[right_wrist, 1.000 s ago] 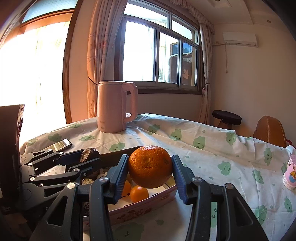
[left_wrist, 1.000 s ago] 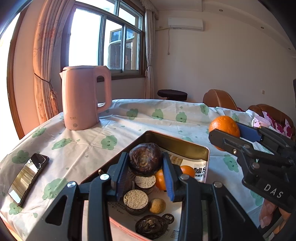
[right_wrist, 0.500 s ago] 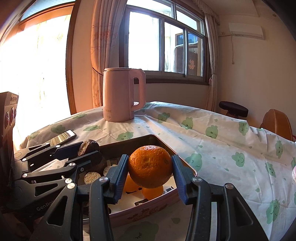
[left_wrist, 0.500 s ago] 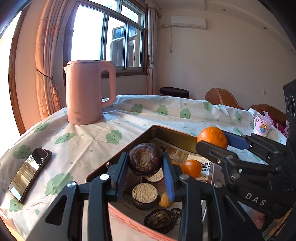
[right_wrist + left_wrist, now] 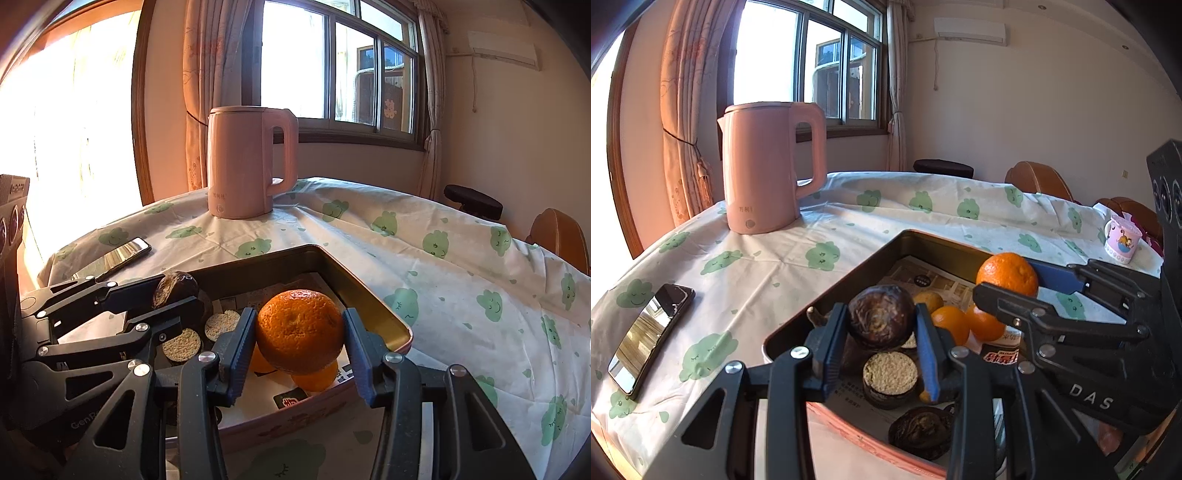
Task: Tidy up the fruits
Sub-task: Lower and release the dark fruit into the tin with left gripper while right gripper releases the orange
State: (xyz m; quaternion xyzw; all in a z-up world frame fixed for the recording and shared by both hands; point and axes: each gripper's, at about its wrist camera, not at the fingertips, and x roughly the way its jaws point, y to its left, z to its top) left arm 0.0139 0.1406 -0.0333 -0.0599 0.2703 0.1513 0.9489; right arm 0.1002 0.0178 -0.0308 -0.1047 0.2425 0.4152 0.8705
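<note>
Left wrist view. My left gripper [image 5: 881, 326] sits at lower centre of the frame, its jaws drawn narrow and clamped on a dark, wrinkled round fruit [image 5: 880, 316]. Both pads press the fruit's sides; the fruit hangs above the open tin tray [image 5: 827, 295], clear of the contents below it. Directly under the fruit lie round dark-rimmed pieces with a pale grainy top [image 5: 890, 373], and another dark wrinkled fruit [image 5: 919, 428] lies at the bottom edge of the tray. Two small oranges [image 5: 967, 323] rest on printed paper to the right of my left jaws. At the right of the frame, my right gripper [image 5: 1015, 278] enters from the side, holding a large orange [image 5: 1006, 271] over the far right part of the tray. A pink kettle [image 5: 768, 166] stands at upper left on the patterned tablecloth [image 5: 849, 229]; a phone [image 5: 650, 332] lies at far left.

Right wrist view. My right gripper [image 5: 301, 332] fills lower centre, jaws partly spread and gripping the large orange [image 5: 299, 330] between both pads. The orange is held above the tray [image 5: 369, 295], over the small oranges [image 5: 317, 378]. At left of the frame, my left gripper [image 5: 173, 295] holds the dark fruit [image 5: 175, 286] over the tray's left part.
</note>
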